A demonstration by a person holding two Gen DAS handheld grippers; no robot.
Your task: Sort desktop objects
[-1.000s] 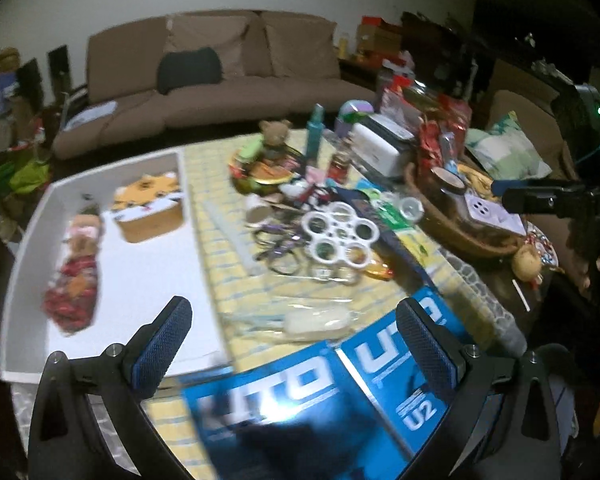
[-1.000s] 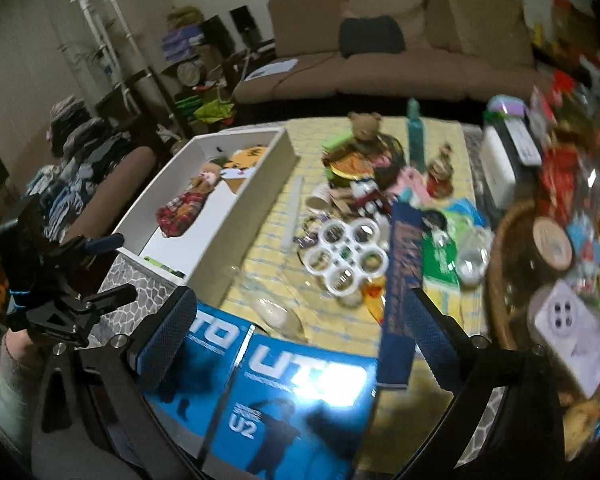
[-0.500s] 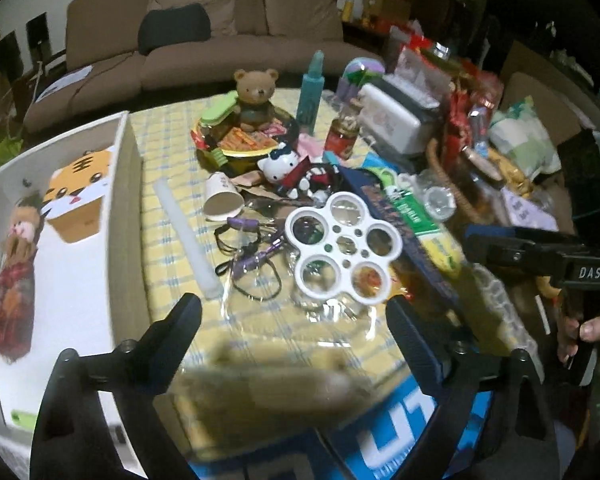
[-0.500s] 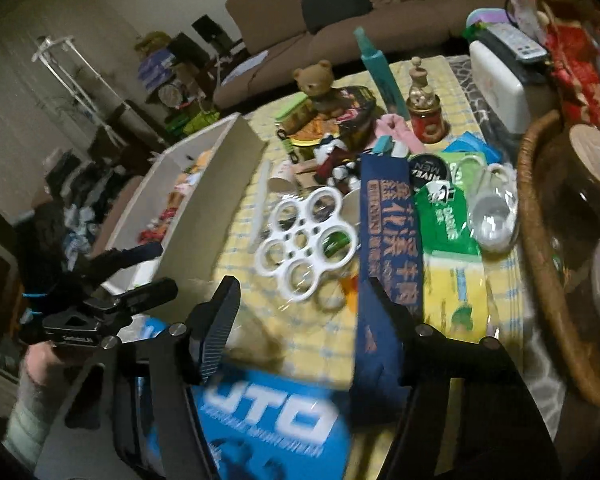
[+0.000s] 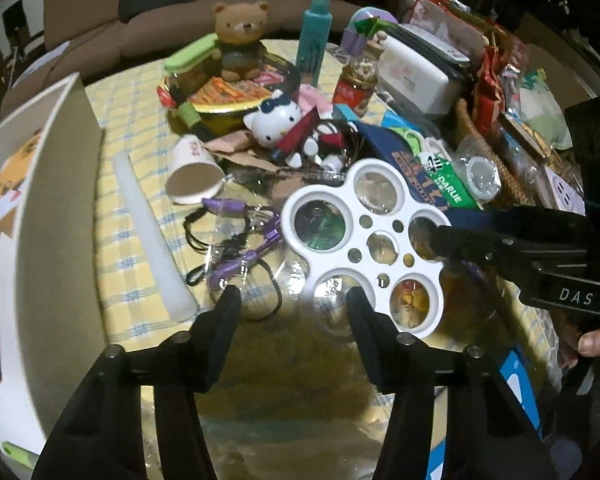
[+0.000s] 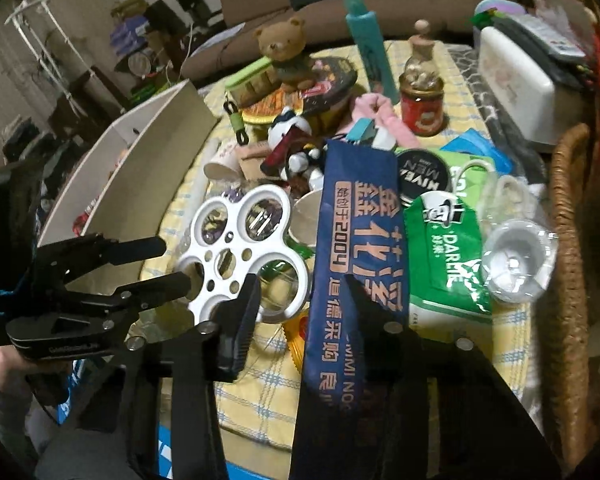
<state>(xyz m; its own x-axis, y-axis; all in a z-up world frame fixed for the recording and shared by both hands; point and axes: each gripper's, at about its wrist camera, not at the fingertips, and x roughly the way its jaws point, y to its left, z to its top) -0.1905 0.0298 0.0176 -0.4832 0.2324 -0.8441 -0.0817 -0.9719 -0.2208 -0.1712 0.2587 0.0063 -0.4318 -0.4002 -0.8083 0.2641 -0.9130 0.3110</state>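
The white plastic ring-holed tray [image 5: 370,240] now looms closer than before; left tool [image 5: 292,302] narrowed but empty, right tool [image 6: 300,292] narrowed astride the long blue printed box [image 6: 352,248].

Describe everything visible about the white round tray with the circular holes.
The white flower-shaped plastic tray has six large round openings around a centre hole, with small holes between. It lies roughly flat on clutter over the yellow checked tablecloth, a blue banner beside it. The right gripper fingers reach its edge; the left gripper is open just before it.
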